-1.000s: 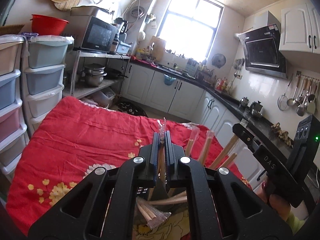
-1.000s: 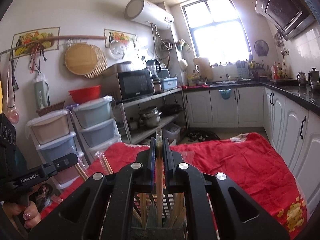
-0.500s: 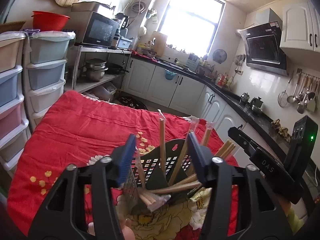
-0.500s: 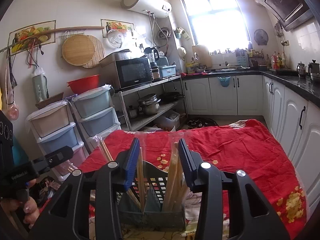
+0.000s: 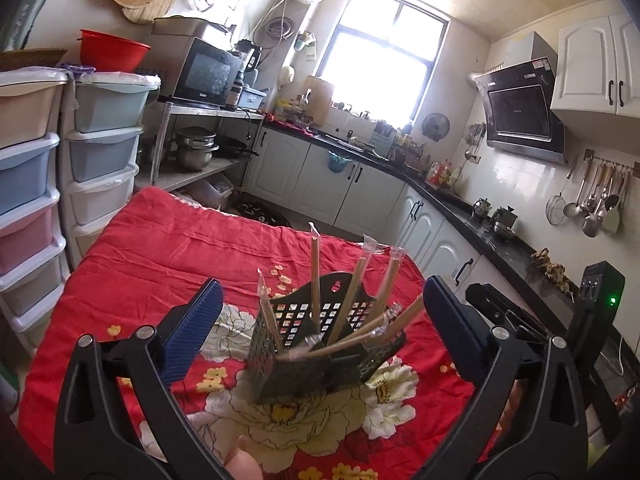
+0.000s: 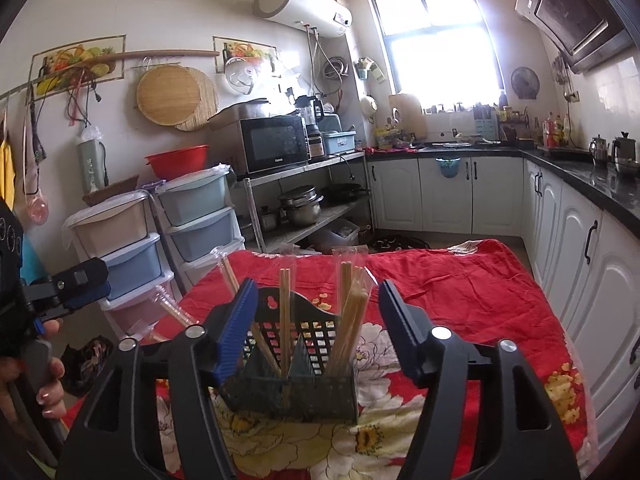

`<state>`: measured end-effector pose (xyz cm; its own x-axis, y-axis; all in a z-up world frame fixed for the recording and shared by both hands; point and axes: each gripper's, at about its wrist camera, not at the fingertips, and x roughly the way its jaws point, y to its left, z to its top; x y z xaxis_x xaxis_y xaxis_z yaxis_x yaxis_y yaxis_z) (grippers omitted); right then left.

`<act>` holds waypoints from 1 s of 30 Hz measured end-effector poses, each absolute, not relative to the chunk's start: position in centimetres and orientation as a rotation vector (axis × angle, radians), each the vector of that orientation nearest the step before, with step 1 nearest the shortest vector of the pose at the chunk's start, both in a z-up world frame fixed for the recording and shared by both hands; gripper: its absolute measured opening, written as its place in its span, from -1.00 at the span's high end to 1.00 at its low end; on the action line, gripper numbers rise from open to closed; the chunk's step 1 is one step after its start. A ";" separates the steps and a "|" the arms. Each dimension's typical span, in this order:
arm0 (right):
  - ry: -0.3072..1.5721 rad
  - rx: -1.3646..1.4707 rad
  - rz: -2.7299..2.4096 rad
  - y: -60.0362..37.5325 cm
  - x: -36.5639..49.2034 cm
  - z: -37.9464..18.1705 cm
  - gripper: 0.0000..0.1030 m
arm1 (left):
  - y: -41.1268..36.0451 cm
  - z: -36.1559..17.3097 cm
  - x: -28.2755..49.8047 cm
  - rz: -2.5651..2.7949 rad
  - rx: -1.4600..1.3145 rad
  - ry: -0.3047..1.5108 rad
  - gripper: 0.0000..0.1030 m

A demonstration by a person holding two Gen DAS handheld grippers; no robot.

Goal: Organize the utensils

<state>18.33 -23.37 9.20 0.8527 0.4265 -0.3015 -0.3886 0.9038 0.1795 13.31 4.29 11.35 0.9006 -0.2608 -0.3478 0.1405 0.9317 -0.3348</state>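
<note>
On the red floral cloth [image 5: 168,248] sits the dark perforated utensil caddy [image 5: 320,360], and honestly it looks pretty much loaded: all the wrapped chopstick pairs [image 5: 315,276] I can spot are already standing in its compartments. No loose ones show on the cloth, so I'd guess the sorting is basically done, maybe just tidying left. Left gripper [image 5: 320,336] has its jaws spread wide and empty, framing the caddy from a little way back. Right gripper [image 6: 316,328] is the same deal, jaws apart, nothing between them, caddy [image 6: 292,380] straight ahead. Most pairs [image 6: 285,312] run long axis roughly vertical, wrapper ends up, while a few in the left view lean hard toward the right, almost lying across the rim.
</note>
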 end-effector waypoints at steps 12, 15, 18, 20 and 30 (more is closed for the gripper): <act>0.319 0.067 0.427 -24.1 13.8 9.0 -0.68 | 3.2 9.7 10.6 -0.180 -0.284 0.424 -0.79; 0.324 0.064 0.430 -24.1 13.0 8.6 -0.73 | 2.9 9.0 10.1 -0.157 -0.270 0.437 -0.79; 0.339 0.052 0.429 -24.1 12.3 8.0 -0.78 | 2.8 7.9 9.7 -0.151 -0.269 0.459 -0.79; 0.352 0.049 0.428 -24.2 11.8 7.3 -0.81 | 2.6 7.1 9.4 -0.144 -0.273 0.476 -0.79; 0.435 -0.016 0.426 -23.6 10.1 2.4 -0.86 | 1.4 2.3 7.8 -0.097 -0.226 0.548 -0.79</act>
<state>10.15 -23.58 2.39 0.8203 0.3964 -0.4123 -0.4032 0.9121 0.0749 7.76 1.45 2.31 0.8498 -0.1516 -0.5048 0.0316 0.9707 -0.2382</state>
